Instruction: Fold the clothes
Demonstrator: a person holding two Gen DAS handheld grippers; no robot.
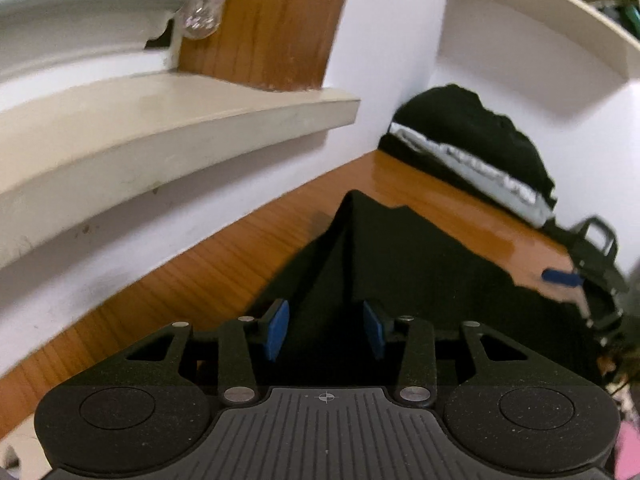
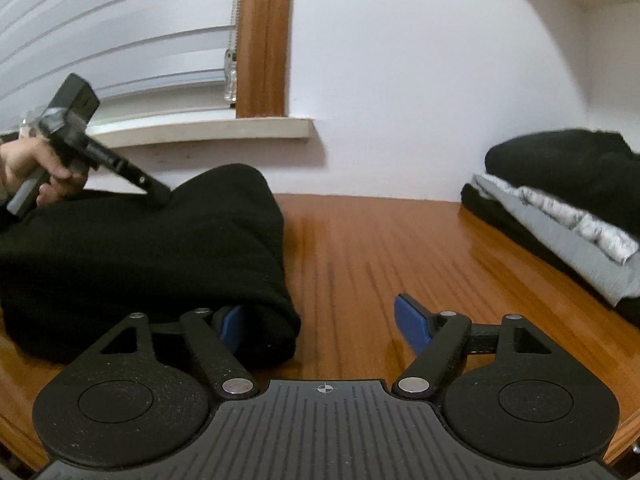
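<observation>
A black garment [image 2: 140, 256] lies bunched on the wooden table [image 2: 380, 248], left of centre in the right wrist view. In the left wrist view it rises in a ridge [image 1: 360, 248] that runs between my left gripper's [image 1: 325, 328] blue pads; both pad faces still show, so they are not pressing on it. Seen from the right wrist, the left gripper [image 2: 160, 196], held by a hand [image 2: 32, 164], dips into the garment's top. My right gripper [image 2: 322, 328] stands wide open, its left pad [image 2: 232, 326] tucked against the garment's near corner.
A stack of folded black and grey clothes [image 2: 560, 208] sits against the wall at the back right, also the stack [image 1: 480, 152] in the left wrist view. A window sill [image 2: 208, 130] and blinds lie behind the garment. A white shelf [image 1: 540, 12] hangs above the stack.
</observation>
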